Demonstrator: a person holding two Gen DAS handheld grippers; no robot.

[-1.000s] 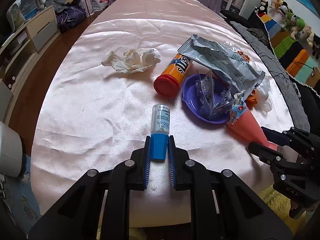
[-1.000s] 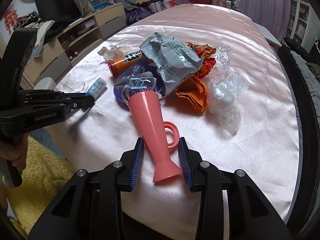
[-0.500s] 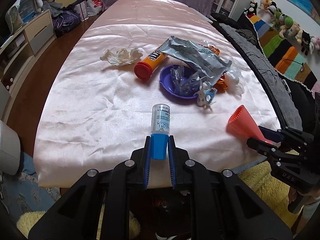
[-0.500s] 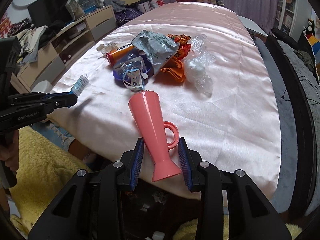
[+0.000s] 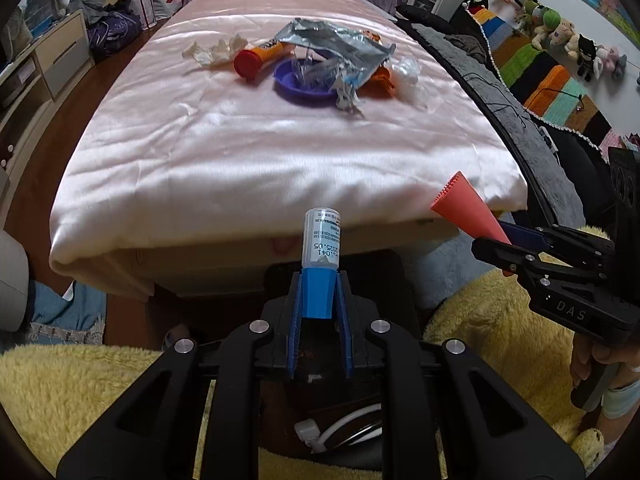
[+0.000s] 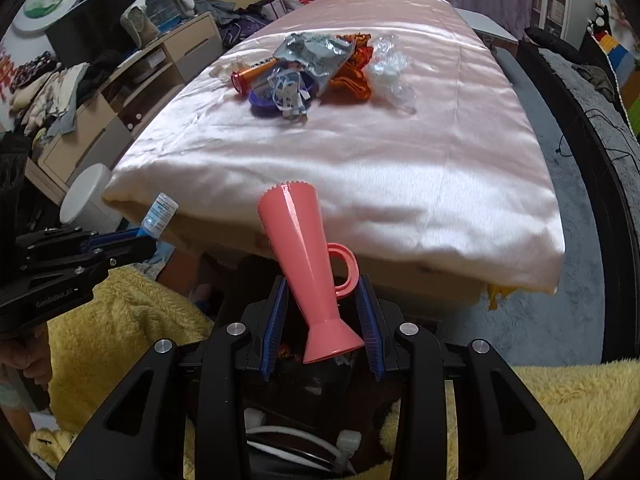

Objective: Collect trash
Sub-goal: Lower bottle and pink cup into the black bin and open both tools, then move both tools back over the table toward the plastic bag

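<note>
My left gripper (image 5: 318,280) is shut on the blue cap of a small clear bottle (image 5: 321,240), held in the air past the near edge of the pink-covered table (image 5: 240,152). My right gripper (image 6: 322,300) is shut on a pink plastic cup (image 6: 308,264) with a ring handle, also off the table's near edge. In the left wrist view the right gripper (image 5: 516,242) and the pink cup (image 5: 466,208) are at the right. In the right wrist view the left gripper (image 6: 132,240) and its bottle (image 6: 159,214) are at the left. Below both grippers lies a dark opening (image 5: 340,412) with white trash inside.
A pile stays mid-table: purple bowl (image 5: 304,84), orange tube with a red cap (image 5: 256,60), silver wrapper (image 5: 340,48), crumpled tissue (image 5: 212,50), orange wrapper (image 6: 352,76), clear plastic (image 6: 388,72). Yellow fluffy rug (image 5: 80,392) on the floor. Drawers (image 6: 120,92) left, dark sofa (image 5: 520,80) right.
Both grippers have drawn back from the tabletop, past its near edge, with the bottle and the cup still held. The trash pile now looks farther away.
</note>
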